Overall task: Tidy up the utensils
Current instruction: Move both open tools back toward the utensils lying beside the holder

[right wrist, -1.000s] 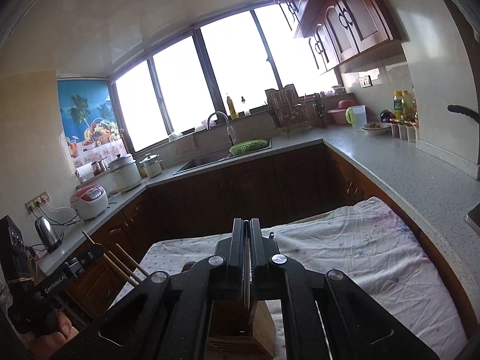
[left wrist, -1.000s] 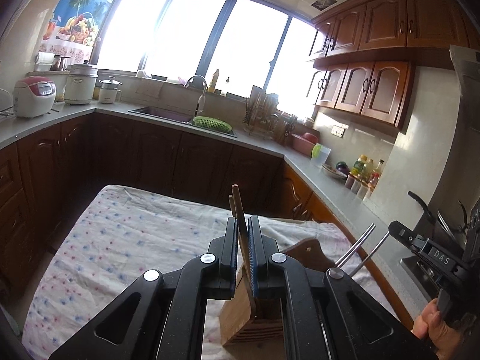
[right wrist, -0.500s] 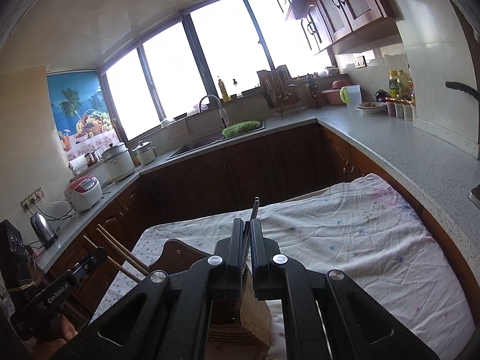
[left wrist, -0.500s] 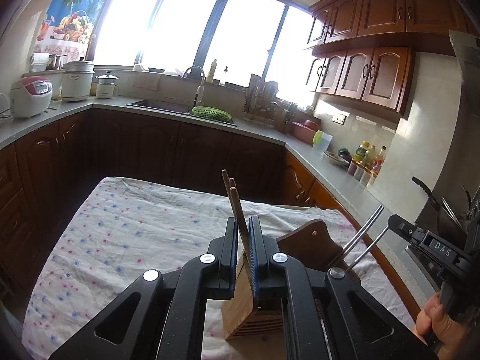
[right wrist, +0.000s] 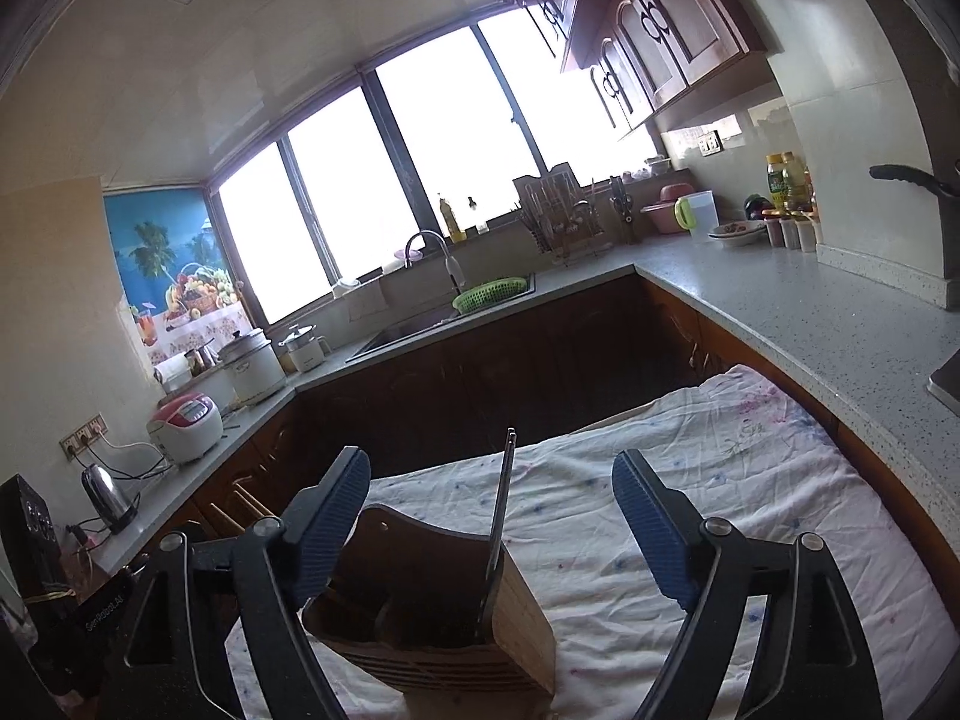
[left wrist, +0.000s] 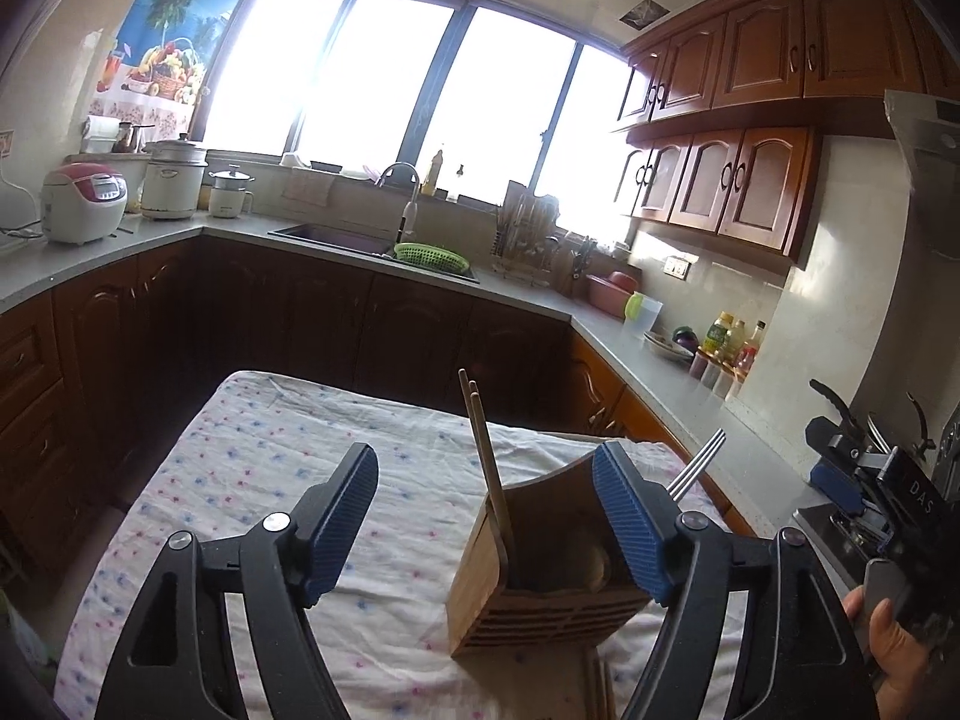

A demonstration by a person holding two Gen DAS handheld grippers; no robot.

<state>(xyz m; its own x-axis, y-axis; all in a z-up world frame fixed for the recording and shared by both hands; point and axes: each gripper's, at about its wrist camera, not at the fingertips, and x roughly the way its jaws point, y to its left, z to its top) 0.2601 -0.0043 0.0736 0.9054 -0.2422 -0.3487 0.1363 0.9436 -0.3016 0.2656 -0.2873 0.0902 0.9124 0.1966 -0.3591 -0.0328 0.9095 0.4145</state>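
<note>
Your left gripper (left wrist: 486, 516) and right gripper (right wrist: 492, 516), fingers opening wide, empty, chopsticks (left wrist: 489, 468) loose in the wooden holder (left wrist: 540, 588).

A table (left wrist: 180, 468) draped in a white cloth (left wrist: 288, 480) dotted pink and blue — on the cloth stands a wooden utensil holder (left wrist: 540, 600), upright

Bare cloth (left wrist: 252, 468) left of holder (left wrist: 540, 600)

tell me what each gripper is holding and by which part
Nothing: both grippers' jaws are opening, clear of the wooden chopsticks and metal chopsticks standing in the holder.
</note>
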